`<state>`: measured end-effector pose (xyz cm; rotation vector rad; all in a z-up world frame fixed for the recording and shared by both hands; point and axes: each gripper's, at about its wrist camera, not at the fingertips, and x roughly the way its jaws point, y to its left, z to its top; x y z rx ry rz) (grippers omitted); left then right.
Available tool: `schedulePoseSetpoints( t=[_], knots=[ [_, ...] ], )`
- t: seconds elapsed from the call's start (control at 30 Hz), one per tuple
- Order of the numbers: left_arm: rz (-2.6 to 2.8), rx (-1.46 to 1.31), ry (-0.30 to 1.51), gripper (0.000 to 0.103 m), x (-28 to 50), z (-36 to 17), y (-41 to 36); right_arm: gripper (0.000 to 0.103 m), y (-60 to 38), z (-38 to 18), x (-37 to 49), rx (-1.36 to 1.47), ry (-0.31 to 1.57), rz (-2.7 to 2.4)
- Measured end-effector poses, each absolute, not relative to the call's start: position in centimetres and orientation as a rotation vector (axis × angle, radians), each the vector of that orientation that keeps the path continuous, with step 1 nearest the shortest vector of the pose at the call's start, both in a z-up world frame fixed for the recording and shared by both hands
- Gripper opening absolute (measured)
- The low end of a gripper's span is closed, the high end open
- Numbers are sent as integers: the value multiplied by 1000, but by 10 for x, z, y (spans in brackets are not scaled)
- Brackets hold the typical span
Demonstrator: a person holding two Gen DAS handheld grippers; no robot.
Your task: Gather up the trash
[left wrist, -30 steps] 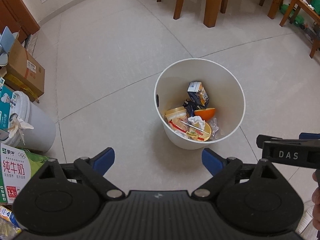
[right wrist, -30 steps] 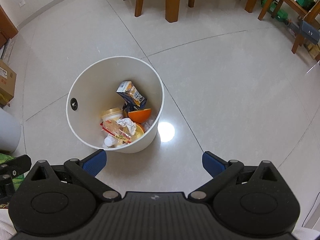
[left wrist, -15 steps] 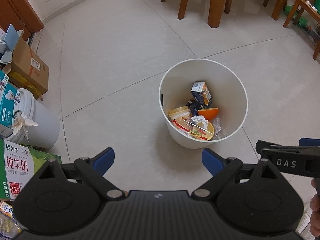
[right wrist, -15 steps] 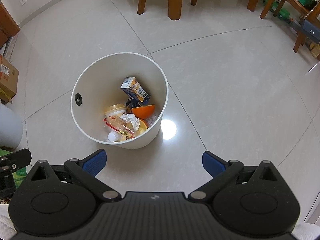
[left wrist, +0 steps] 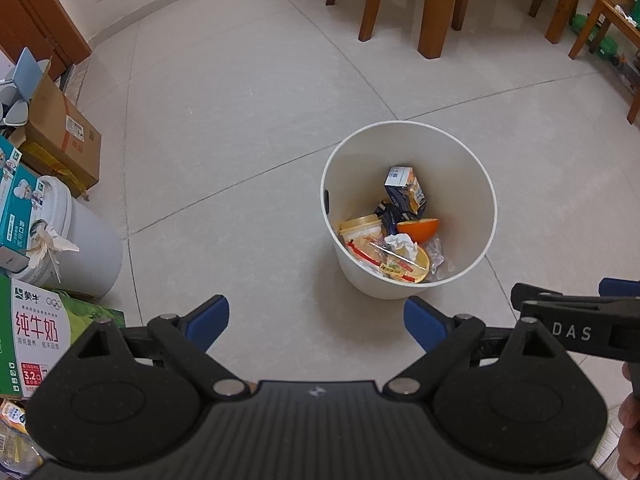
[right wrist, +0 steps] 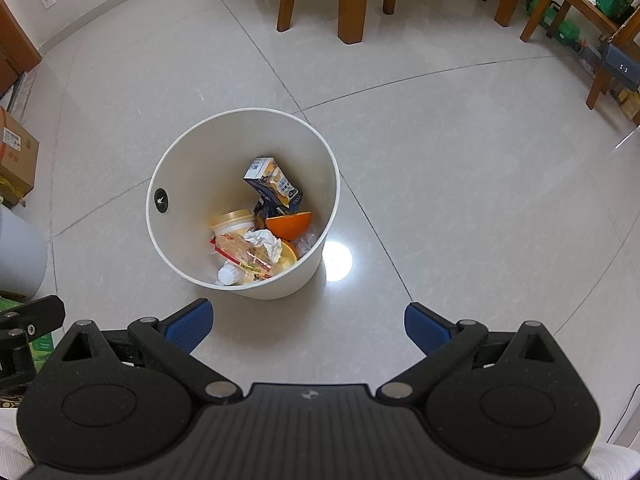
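Both the left claw (left wrist: 316,322) and the right claw (right wrist: 307,326) are being held released and empty above the floor (right wrist: 460,168). The trash (right wrist: 260,240) is lying inside the white bin (right wrist: 240,120). The light bin could be tipped if its rim is being clipped.

Bare floor (right wrist: 460,168) lies open around the white bin (right wrist: 188,164); boxes (left wrist: 60,136) and a bucket (left wrist: 84,248) crowd the left, chair legs (left wrist: 432,12) beyond.
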<state>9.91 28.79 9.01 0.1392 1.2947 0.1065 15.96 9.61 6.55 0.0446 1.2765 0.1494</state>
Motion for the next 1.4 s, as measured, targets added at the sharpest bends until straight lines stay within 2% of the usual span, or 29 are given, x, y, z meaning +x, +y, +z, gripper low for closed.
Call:
schedulePoseSetpoints(
  t=[1.4],
  knots=[
    [103, 142, 1291, 94, 100, 93, 287, 103, 100, 64, 159, 33, 1280, 131]
  ],
)
